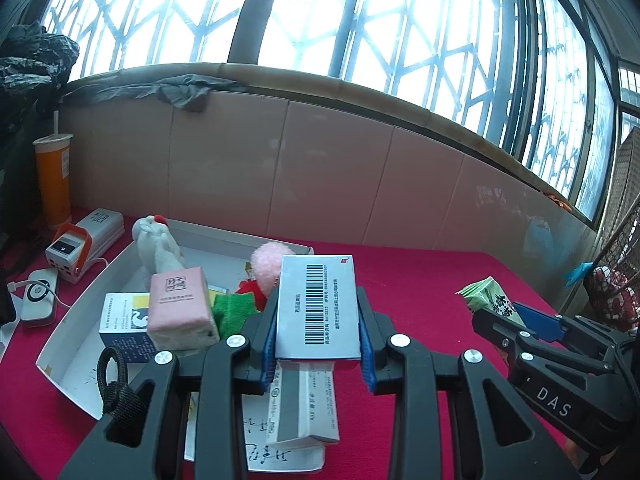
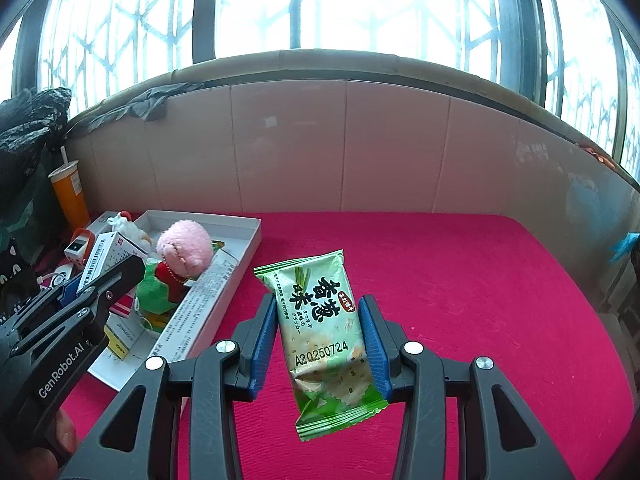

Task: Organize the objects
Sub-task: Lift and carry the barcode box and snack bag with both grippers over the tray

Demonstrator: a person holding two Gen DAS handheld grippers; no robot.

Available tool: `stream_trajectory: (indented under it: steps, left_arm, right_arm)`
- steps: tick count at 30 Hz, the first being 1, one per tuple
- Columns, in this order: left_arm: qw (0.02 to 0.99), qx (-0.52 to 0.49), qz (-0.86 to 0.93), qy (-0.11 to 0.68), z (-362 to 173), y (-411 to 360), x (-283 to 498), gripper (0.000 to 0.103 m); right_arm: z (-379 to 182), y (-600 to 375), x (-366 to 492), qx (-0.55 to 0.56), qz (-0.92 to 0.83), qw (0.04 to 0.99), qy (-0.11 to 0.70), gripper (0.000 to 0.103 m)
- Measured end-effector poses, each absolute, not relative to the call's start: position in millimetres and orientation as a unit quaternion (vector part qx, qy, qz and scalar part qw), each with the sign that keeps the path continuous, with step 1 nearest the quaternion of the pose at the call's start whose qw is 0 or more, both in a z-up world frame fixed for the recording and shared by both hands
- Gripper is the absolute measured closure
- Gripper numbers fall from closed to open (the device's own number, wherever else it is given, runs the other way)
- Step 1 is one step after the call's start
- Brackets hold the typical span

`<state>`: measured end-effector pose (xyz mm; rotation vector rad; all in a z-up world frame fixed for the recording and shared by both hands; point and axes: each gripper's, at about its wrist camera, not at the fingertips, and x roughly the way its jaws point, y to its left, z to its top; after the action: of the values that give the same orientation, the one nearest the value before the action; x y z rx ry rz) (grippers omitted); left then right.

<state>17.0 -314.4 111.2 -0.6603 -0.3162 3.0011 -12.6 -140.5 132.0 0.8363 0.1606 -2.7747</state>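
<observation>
My left gripper is shut on a silver box with a barcode, held above the white tray. In the tray lie a pink tissue pack, a blue and white box, a green cloth toy, a pink plush ball, a white plush chicken and another box on a paper. My right gripper is shut on a green cracker packet, lifted over the red cloth. In the left wrist view that right gripper and packet sit to the right.
An orange cup with a straw, a white power bank and a small white device stand left of the tray. A pink tiled wall runs behind the red table. A wire basket is at the right edge.
</observation>
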Motion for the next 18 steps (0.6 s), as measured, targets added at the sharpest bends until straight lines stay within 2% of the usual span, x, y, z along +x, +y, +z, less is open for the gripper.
stream_trajectory:
  steps: [18]
  left_arm:
    - [0.008, -0.211, 0.969, -0.131, 107.1, -348.0, 22.2, 0.071]
  right_arm:
    - [135.2, -180.0, -4.6, 0.282, -0.946, 0.133, 0.086, 0.058]
